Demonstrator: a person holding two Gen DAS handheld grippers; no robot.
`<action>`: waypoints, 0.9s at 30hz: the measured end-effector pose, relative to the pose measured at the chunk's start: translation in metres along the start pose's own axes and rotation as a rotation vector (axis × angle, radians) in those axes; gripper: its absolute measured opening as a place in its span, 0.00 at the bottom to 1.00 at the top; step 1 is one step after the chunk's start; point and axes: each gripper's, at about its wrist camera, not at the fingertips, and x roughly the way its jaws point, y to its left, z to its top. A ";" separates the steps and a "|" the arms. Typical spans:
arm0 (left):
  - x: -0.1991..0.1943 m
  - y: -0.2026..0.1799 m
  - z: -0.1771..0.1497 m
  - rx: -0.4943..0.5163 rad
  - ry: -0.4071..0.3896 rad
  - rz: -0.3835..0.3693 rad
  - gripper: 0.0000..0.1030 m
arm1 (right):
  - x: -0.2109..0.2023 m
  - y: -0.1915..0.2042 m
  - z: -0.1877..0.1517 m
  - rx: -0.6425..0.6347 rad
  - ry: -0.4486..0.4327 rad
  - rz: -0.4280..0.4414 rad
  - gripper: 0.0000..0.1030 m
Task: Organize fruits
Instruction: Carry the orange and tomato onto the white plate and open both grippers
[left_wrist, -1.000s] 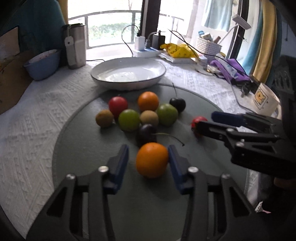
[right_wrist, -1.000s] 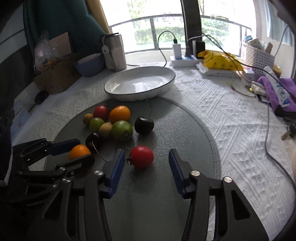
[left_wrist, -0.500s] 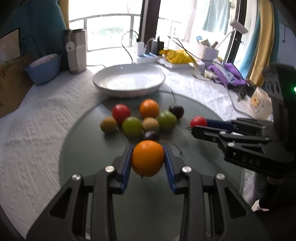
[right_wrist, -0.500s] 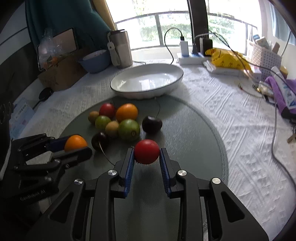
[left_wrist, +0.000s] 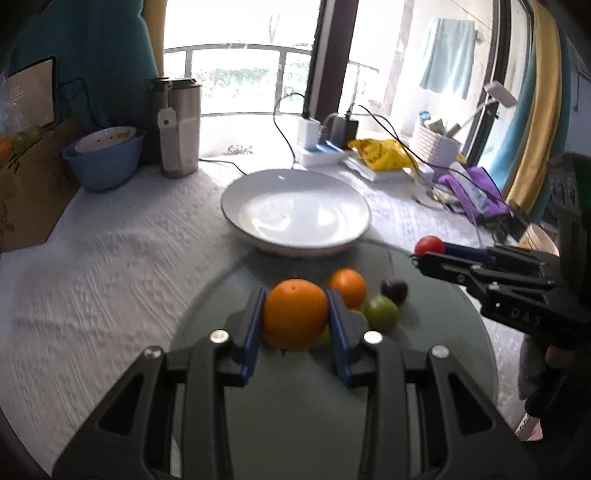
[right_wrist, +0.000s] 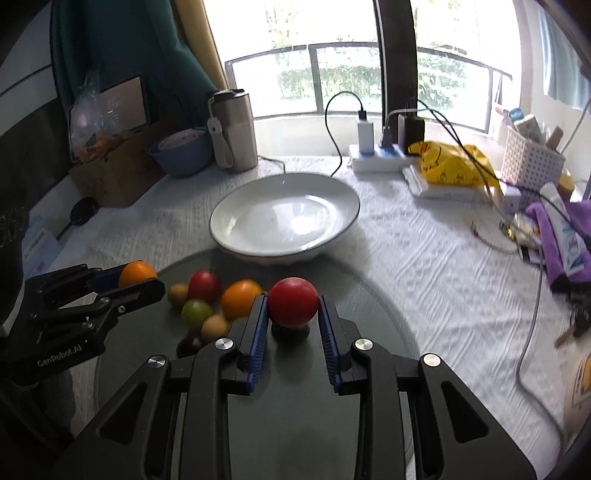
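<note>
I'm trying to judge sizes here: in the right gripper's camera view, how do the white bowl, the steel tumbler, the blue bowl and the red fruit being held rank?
1. Shallow white ceramic bowl
2. Tall steel tumbler
3. Blue plastic bowl and round red fruit look alike; the fruit sits nearest the camera, so it is probably smaller.

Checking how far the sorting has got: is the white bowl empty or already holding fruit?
Empty. The white bowl shows only bare, shiny inside in both views; no fruit lies in it.

My table (right_wrist: 424, 280), white cloth over it: round grey mat (right_wrist: 369, 314) w/ loose fruit (right_wrist: 242, 297), white bowl (right_wrist: 284, 221), blue bowl (right_wrist: 181, 155), power strip (right_wrist: 380, 158), basket (right_wrist: 532, 158).
</note>
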 end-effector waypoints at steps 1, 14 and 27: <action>0.003 0.004 0.005 -0.007 -0.002 -0.002 0.34 | 0.002 -0.001 0.005 -0.003 -0.005 -0.004 0.29; 0.052 0.037 0.061 -0.026 -0.004 -0.030 0.34 | 0.040 -0.013 0.055 -0.027 -0.025 -0.014 0.29; 0.117 0.051 0.085 -0.080 0.106 -0.074 0.34 | 0.107 -0.015 0.094 0.014 0.061 0.082 0.29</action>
